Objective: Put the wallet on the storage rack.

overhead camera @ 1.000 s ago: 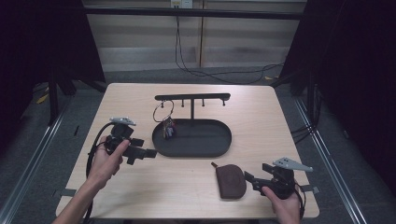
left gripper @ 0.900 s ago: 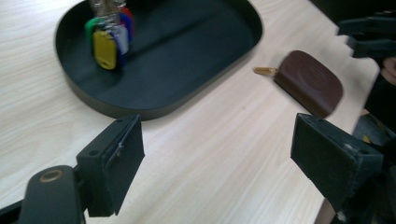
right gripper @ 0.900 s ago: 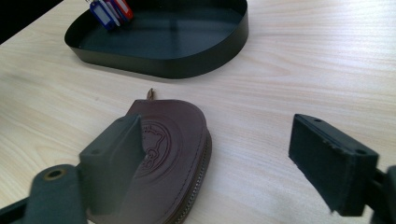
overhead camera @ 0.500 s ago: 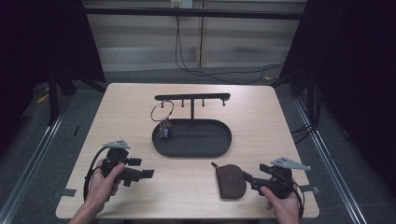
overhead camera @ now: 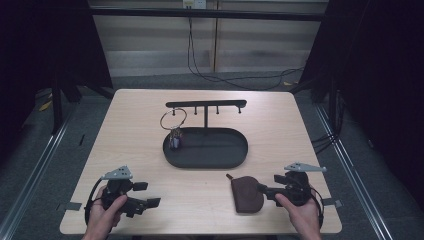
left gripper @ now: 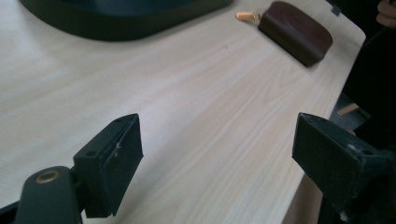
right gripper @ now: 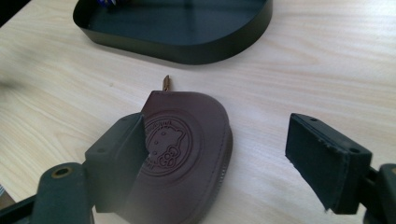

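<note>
Pouch (right gripper: 187, 154) between spread right gripper (right gripper: 233, 158) fingers (right gripper: 123, 154).

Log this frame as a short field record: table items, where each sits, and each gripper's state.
table: light wood
tray: black oval, mid-table
stand: black T-bar rising from tray
ring: hangs from stand's left end, small trinkets below it
pouch: brown, embossed, flat on table near right gripper
left gripper: open, over bare table
right gripper: open, jaws either side of pouch's near end
</note>
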Demonstrator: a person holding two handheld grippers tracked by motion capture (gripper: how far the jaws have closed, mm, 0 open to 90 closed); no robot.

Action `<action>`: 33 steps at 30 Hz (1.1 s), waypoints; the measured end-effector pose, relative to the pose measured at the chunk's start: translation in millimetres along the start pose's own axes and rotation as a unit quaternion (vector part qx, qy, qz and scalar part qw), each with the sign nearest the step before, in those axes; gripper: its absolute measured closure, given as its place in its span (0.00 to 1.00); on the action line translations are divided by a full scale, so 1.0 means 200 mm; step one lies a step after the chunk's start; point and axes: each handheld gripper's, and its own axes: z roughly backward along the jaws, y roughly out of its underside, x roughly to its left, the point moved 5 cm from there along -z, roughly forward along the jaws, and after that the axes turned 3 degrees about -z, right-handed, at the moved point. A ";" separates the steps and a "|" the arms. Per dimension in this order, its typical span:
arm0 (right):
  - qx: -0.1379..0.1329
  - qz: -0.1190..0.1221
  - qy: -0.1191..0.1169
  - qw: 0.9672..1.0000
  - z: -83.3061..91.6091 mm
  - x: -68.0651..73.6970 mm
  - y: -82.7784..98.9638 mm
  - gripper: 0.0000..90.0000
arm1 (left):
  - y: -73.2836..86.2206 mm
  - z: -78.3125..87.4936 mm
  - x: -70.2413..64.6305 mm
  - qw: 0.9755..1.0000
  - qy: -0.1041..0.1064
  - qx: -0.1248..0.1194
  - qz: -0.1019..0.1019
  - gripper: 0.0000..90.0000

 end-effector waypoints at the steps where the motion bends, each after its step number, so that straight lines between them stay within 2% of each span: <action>1: 0.006 -0.005 0.001 1.000 0.00 0.00 0.00 0.24 | 0.02 -0.01 0.00 1.000 0.000 0.007 -0.007 0.18; 4: 0.024 -0.012 0.008 1.000 -0.02 0.03 -0.01 0.26 | 0.02 -0.01 -0.01 1.000 0.007 0.009 -0.015 0.18; 7: 0.044 -0.016 0.011 0.999 -0.04 0.04 -0.02 0.28 | 0.02 -0.01 -0.02 1.000 0.003 0.006 -0.018 0.18; 9: 0.068 -0.018 0.011 0.997 -0.04 0.05 -0.02 0.28 | 0.02 -0.02 -0.02 1.000 0.001 0.007 -0.018 0.18; 13: 0.096 -0.018 0.018 0.995 -0.04 0.07 -0.04 0.27 | 0.02 -0.01 -0.03 1.000 -0.005 0.001 -0.025 0.18; 15: 0.111 -0.019 0.030 0.993 -0.04 0.07 -0.04 0.24 | 0.02 0.00 -0.03 1.000 -0.007 -0.002 -0.026 0.18; 17: 0.130 -0.016 0.032 0.991 -0.05 0.07 -0.04 0.23 | 0.02 0.00 -0.02 1.000 -0.006 -0.001 -0.024 0.18; 21: 0.186 -0.016 0.025 0.982 -0.11 0.10 -0.03 0.23 | 0.02 0.00 -0.02 1.000 -0.012 0.001 -0.026 0.18; 23: 0.215 -0.016 0.015 0.976 -0.14 0.11 -0.01 0.22 | 0.02 -0.01 -0.02 0.999 -0.017 0.005 -0.030 0.18; 24: 0.234 -0.017 0.015 0.972 -0.15 0.11 -0.01 0.22 | 0.02 -0.01 -0.03 0.999 -0.015 0.007 -0.031 0.18; 26: 0.234 -0.013 0.029 0.972 -0.18 0.11 -0.02 0.26 | 0.02 -0.02 -0.03 0.999 -0.015 0.008 -0.034 0.18; 31: 0.261 -0.020 0.027 0.965 -0.24 0.13 -0.02 0.17 | 0.02 -0.02 -0.04 0.999 -0.009 0.009 -0.040 0.18; 33: 0.264 -0.020 0.029 0.964 -0.24 0.14 -0.02 0.17 | 0.02 -0.02 -0.05 0.999 -0.008 0.007 -0.042 0.18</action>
